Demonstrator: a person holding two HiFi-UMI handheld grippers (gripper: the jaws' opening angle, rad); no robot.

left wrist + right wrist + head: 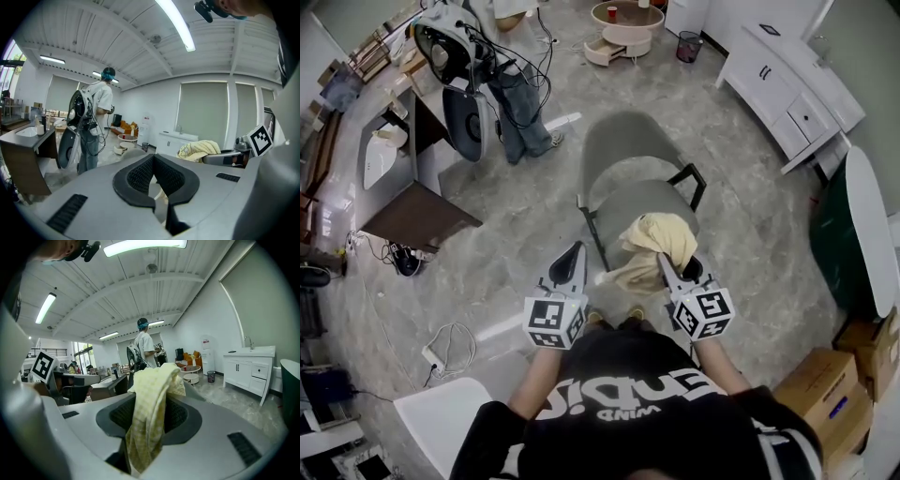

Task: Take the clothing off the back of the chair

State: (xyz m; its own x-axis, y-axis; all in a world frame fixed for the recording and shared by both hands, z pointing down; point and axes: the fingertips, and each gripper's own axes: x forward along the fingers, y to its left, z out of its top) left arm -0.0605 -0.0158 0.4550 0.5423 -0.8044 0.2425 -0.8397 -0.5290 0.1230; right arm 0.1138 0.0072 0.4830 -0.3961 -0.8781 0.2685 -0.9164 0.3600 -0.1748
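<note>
The right gripper (pixel 668 274) has its jaws pinched on a fold of the pale yellow checked garment (pixel 661 239), bunched over the back of the grey chair (pixel 623 150); the left gripper (pixel 570 265) has its jaws together, empty. The cloth looks light and limp, best taken by a gathered fold

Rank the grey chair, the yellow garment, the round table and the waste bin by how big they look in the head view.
1. grey chair
2. yellow garment and round table: about alike, and the picture's top edge cuts the table, so unranked
3. waste bin, smallest
</note>
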